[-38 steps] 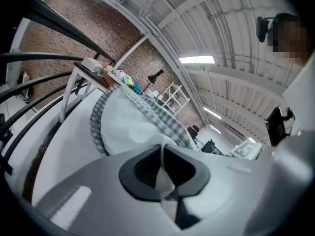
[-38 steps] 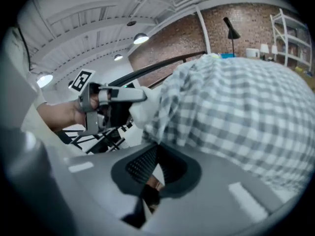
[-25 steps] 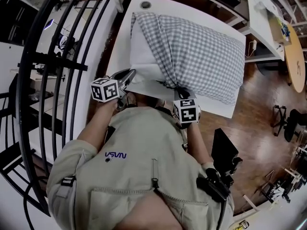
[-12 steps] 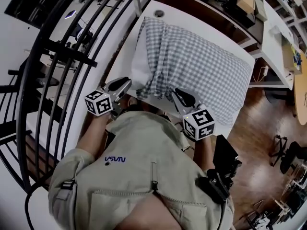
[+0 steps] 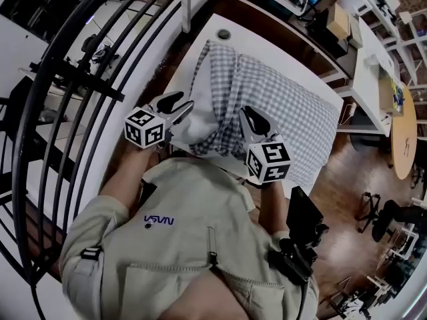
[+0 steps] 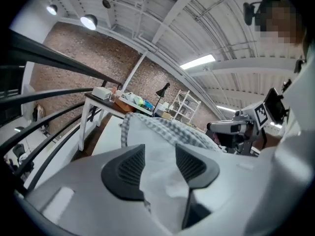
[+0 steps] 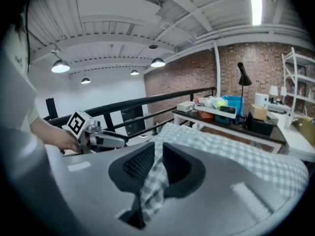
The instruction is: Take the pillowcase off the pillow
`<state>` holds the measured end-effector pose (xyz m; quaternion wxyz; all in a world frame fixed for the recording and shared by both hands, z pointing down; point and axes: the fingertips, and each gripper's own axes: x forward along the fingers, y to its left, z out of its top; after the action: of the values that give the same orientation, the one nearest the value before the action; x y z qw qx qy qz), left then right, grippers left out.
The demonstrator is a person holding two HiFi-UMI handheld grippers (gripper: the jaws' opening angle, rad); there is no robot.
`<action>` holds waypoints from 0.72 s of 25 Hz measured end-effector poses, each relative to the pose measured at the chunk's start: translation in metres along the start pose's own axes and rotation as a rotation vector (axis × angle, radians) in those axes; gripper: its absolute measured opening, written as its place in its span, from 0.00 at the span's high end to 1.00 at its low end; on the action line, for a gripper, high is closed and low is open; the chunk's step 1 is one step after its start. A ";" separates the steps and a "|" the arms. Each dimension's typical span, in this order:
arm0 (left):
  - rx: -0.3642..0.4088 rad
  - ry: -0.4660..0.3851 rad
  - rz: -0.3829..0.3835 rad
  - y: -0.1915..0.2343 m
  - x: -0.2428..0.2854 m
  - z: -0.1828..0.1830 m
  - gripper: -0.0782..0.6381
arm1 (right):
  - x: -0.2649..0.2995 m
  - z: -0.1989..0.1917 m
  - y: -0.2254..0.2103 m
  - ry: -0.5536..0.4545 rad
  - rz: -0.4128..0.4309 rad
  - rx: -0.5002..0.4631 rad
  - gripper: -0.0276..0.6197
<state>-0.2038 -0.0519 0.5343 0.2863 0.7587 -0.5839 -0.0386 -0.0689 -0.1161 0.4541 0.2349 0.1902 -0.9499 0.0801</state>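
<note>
Pillowcase removal looks to be at an early stage. On the white tabletop (image 5: 239,39), the left gripper (image 5: 181,104) is at 9 o'clock of the pillow's near end. The bare white pillow (image 5: 195,129) bulges between its pads, and its jaws have just been opening, so the hold looks loose rather than clamped. At 3 o'clock of that end is the right gripper (image 5: 252,120). Its jaws have just eased apart a little but pinch a bunched fold of the checked pillowcase (image 5: 283,105).

The cover appears peeled back only at the near corner. Most of the pillow, running off toward 1 o'clock, sits inside it. The next move likely calls for a firm left bite on the white corner while the right draws the cloth toward the far end.

Only the head view shows how much stays covered. Only the gripper views show what lies between each pair of pads. Each gripper view also catches the other gripper across the pillow.
</note>
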 end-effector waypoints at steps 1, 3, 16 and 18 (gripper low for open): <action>0.031 0.006 -0.017 0.005 0.010 0.010 0.62 | 0.007 0.007 -0.001 -0.002 -0.018 -0.014 0.87; 0.072 0.014 -0.049 0.015 0.031 0.025 0.61 | 0.018 0.019 -0.005 0.008 -0.055 -0.048 0.87; 0.031 0.028 -0.077 0.053 0.120 0.052 0.51 | 0.106 0.063 -0.052 0.132 -0.126 -0.169 0.82; 0.022 0.059 -0.081 0.053 0.130 0.046 0.49 | 0.126 0.058 -0.061 0.189 -0.129 -0.186 0.77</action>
<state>-0.2271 -0.1963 0.5572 0.2932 0.7858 -0.5442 -0.0212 -0.1716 -0.2264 0.4670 0.3444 0.2198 -0.9127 -0.0061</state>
